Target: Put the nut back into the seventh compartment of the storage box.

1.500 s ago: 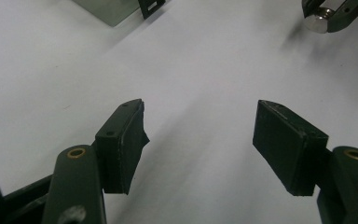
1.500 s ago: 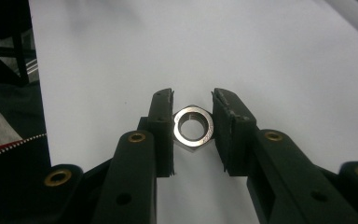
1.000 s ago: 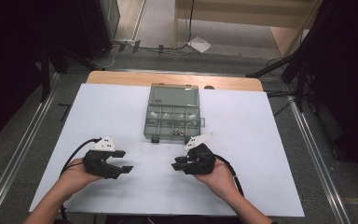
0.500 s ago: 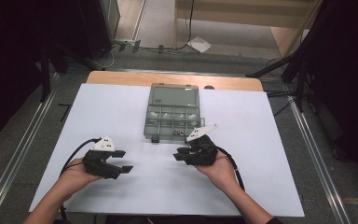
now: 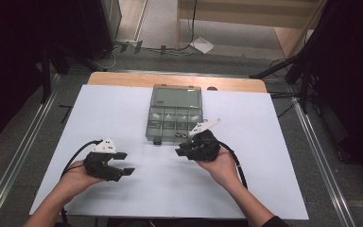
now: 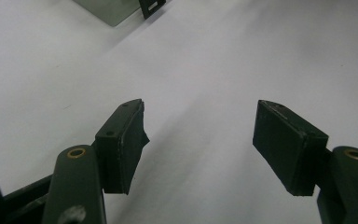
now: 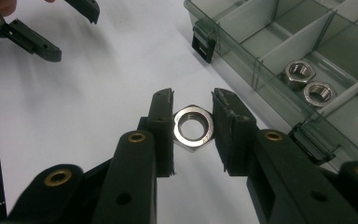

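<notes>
Silver hexagonal steel nut [image 7: 193,128] is gripped at frame centre between the right gripper [image 7: 193,126] fingers, now raised nearer the grey compartment box [image 7: 279,56]; left gripper [image 6: 198,135] fingers are held open, empty.

A wooden table [image 5: 123,78] under a white sheet [image 5: 274,142] stands on grey floor [image 5: 38,123]. Metal rails [image 5: 319,156] run along left and right. Far off, a wooden bench [image 5: 246,19]; dark curtains [image 5: 9,56] flank it.
</notes>
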### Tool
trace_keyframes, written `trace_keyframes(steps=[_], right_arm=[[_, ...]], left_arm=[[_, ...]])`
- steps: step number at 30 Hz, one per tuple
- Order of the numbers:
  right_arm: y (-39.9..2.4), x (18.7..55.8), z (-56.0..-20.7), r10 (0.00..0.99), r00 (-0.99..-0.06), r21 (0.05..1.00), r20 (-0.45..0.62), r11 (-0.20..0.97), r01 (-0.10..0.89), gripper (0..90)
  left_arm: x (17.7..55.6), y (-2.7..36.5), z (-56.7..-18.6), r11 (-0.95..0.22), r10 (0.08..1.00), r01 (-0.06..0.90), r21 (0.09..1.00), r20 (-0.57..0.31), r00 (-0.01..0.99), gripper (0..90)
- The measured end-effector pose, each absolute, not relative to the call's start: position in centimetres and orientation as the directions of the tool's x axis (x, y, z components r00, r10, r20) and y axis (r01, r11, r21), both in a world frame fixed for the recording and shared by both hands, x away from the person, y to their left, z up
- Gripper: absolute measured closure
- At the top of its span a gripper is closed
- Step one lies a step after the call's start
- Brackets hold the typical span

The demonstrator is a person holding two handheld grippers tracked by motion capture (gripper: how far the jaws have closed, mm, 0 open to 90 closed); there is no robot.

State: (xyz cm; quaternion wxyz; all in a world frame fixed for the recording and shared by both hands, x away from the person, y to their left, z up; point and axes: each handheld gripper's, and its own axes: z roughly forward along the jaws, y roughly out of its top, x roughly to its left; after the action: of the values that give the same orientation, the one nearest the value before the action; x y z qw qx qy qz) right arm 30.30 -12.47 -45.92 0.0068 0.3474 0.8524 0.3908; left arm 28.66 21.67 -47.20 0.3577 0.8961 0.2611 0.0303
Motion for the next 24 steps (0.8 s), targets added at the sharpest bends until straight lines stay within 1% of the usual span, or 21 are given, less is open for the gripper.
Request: trace_keyframes(steps=[15, 24], right_arm=[[-12.6, 31.6, -45.3, 0.616, -0.749, 0.681, 0.244, 0.441, 0.585, 71.1], [-12.9, 32.6, -45.0, 0.642, -0.728, 0.683, 0.240, 0.421, 0.597, 71.1]], left_arm=[[28.6, 21.7, -47.2, -0.608, 0.491, 0.446, 0.656, -0.131, 0.861, 33.9], [28.7, 21.7, -47.2, -0.610, 0.492, 0.448, 0.653, -0.131, 0.861, 33.9]])
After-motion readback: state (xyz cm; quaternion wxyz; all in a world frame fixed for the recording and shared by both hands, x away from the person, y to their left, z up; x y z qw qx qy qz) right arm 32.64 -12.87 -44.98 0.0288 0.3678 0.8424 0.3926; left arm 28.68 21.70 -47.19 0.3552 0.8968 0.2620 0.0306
